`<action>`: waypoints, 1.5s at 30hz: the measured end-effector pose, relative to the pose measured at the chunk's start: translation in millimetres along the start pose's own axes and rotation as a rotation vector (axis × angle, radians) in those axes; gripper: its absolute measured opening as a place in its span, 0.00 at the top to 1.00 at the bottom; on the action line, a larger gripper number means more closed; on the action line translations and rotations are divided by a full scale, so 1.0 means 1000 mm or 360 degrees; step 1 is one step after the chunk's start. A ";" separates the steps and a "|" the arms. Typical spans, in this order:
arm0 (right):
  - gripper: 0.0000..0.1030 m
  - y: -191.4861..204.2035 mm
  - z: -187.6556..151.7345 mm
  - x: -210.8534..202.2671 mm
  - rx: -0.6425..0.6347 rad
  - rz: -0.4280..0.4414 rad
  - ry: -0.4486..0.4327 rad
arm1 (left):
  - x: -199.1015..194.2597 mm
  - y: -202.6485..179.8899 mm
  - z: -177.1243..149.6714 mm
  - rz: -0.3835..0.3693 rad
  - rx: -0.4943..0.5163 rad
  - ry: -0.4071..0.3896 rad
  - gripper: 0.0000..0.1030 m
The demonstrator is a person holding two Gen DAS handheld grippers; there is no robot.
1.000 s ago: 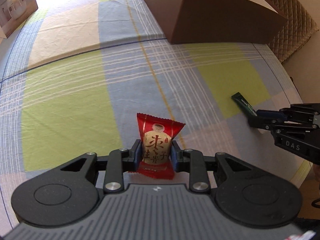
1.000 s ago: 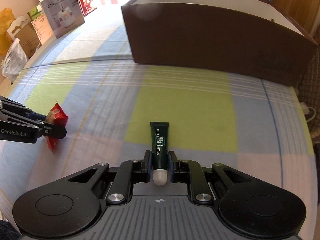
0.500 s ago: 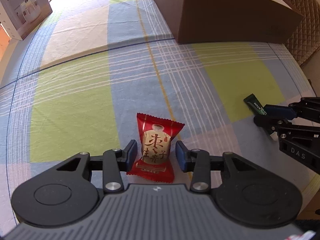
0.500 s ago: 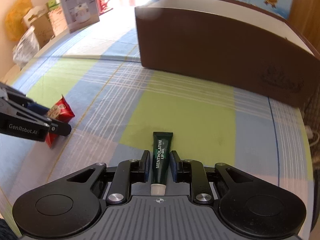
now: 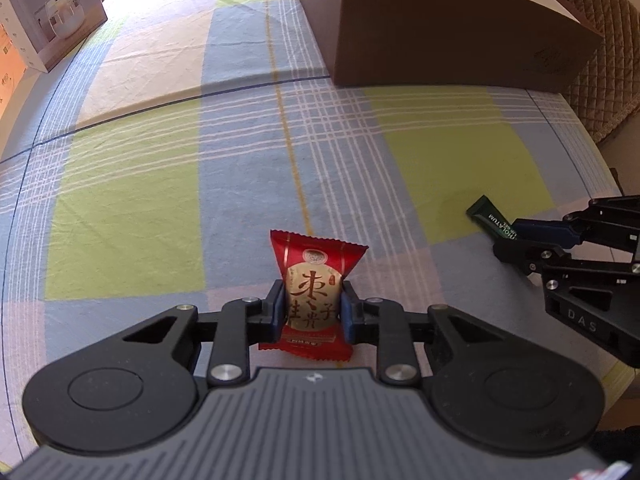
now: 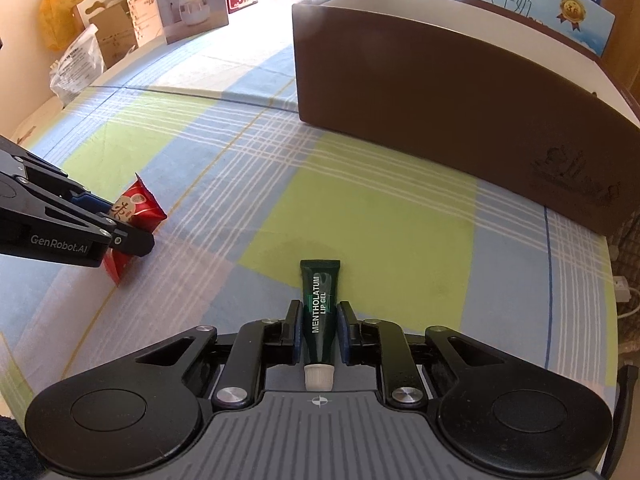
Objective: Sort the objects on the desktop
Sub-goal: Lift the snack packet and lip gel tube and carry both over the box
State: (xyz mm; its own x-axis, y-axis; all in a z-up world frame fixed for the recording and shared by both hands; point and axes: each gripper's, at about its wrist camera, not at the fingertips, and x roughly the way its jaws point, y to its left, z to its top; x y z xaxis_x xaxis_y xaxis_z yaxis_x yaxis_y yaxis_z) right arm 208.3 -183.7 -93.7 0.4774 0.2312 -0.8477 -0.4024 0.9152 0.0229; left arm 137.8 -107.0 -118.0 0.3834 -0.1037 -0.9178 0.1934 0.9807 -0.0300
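Observation:
A red snack packet [image 5: 314,276] with gold characters stands between the pads of my left gripper [image 5: 312,300], which is shut on it low over the plaid cloth. The same packet [image 6: 140,206] and left gripper [image 6: 120,226] show at the left edge of the right wrist view. A dark green lip gel tube [image 6: 321,292], white cap toward the camera, sits between the pads of my right gripper [image 6: 319,320], which is shut on it. In the left wrist view the tube [image 5: 486,216] sticks out of the right gripper [image 5: 516,238] at the right.
A large brown open box [image 6: 440,100] stands at the back of the table, also the brown box [image 5: 440,40]. A white humidifier carton [image 5: 52,12], bags [image 6: 76,64] and cartons line the far left. A quilted chair [image 5: 600,60] and a white cable [image 6: 622,284] lie off the right edge.
Half a second ago the left jaws stood slightly apart from the packet; now they press on it again. The right gripper keeps the tube, and the brown box looms closer.

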 end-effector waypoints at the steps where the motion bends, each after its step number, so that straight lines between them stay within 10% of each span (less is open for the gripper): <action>1: 0.86 -0.002 0.000 -0.001 0.0007 0.0009 0.0004 | -0.002 -0.002 0.000 -0.0001 0.0001 -0.0008 0.79; 21: 0.86 -0.064 0.019 -0.060 0.0296 0.0217 -0.0189 | -0.063 -0.044 0.039 -0.0098 0.0075 -0.0268 0.79; 45: 0.86 -0.170 0.118 -0.107 0.0425 0.0063 -0.0551 | -0.063 -0.096 0.184 -0.0175 0.0216 -0.0518 0.79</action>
State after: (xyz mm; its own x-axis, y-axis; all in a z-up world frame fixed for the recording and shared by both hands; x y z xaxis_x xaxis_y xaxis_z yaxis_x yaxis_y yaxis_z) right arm 318.1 -325.0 55.8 0.7178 0.3234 -0.6166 -0.2316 0.9461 0.2266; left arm 261.0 -225.3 15.1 0.6166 -0.2761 -0.7373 0.3589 0.9321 -0.0489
